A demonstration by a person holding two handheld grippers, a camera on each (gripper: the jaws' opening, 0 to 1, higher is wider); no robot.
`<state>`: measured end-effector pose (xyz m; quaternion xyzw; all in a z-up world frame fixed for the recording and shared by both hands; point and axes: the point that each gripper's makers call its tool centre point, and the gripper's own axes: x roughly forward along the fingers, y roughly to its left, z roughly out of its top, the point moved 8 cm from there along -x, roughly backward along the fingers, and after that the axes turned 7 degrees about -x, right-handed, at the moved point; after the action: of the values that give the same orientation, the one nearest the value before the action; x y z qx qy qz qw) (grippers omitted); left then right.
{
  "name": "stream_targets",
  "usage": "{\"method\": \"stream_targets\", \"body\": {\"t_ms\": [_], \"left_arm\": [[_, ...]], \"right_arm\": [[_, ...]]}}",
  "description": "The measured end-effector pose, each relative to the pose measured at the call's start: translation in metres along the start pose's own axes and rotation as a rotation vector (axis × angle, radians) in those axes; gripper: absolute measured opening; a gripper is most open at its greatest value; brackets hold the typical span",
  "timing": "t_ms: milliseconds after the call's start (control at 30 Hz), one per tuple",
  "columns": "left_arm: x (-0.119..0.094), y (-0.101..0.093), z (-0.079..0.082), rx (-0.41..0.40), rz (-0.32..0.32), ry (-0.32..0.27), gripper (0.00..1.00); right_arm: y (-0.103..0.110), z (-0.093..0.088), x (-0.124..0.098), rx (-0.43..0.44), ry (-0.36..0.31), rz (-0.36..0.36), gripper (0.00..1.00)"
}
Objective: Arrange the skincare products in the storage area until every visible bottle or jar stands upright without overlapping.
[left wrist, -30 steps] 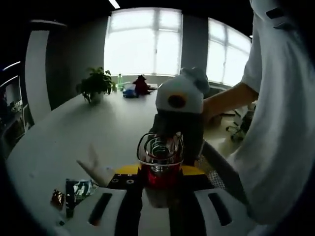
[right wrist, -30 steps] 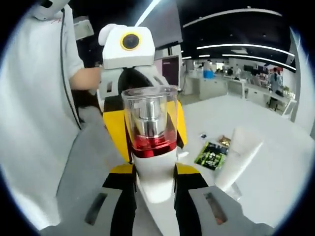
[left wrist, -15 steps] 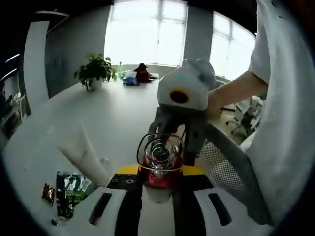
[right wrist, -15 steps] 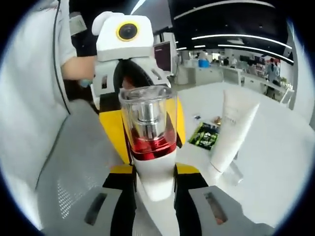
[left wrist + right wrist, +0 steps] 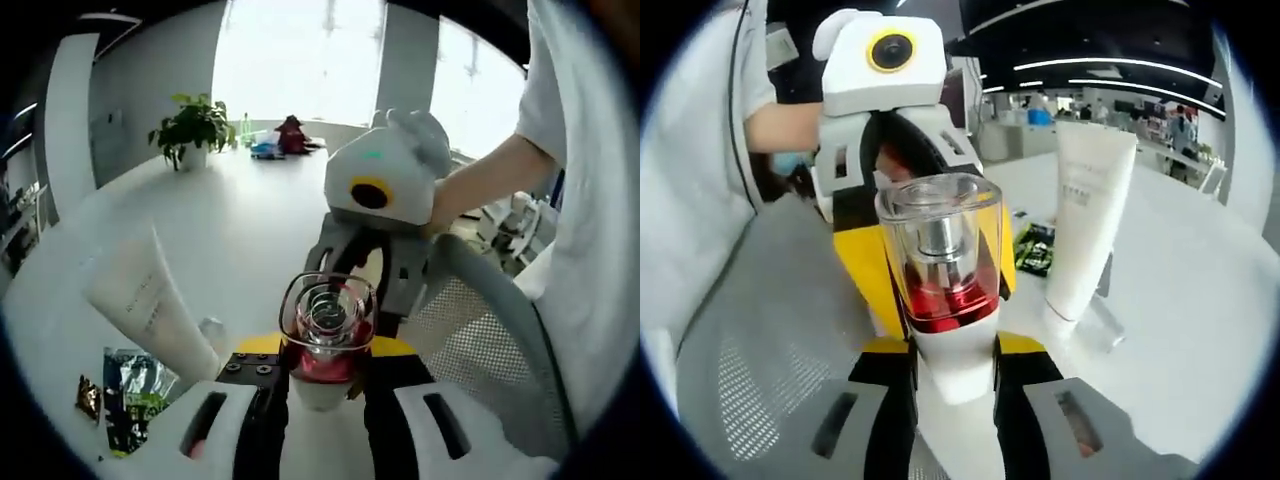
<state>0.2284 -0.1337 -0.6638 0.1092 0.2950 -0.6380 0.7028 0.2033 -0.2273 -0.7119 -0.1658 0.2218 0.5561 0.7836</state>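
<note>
We held our left gripper (image 5: 322, 400) and right gripper (image 5: 952, 405) face to face, both squeezing the clear red-bottomed bottle (image 5: 938, 255) above a white table (image 5: 1180, 300), tall white tube (image 5: 1087, 215) standing nearby, left gripper view added a green plant (image 5: 192, 125).

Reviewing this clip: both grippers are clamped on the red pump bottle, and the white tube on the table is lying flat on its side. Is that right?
Not quite. The tube is not lying flat: in the right gripper view it stands upright on its clear cap on the table. The rest holds: the left gripper and right gripper are both clamped on the red bottle.
</note>
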Motion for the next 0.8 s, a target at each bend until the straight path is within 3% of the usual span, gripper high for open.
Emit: {"method": "stream_targets", "body": {"t_ms": [233, 800], "left_arm": [[0.002, 0.003, 0.003, -0.001, -0.005, -0.022, 0.23], [0.010, 0.004, 0.003, -0.030, 0.026, -0.105, 0.25]], "right_arm": [[-0.004, -0.003, -0.003, 0.014, -0.013, -0.021, 0.28], [-0.016, -0.010, -0.011, -0.060, -0.017, -0.074, 0.28]]}}
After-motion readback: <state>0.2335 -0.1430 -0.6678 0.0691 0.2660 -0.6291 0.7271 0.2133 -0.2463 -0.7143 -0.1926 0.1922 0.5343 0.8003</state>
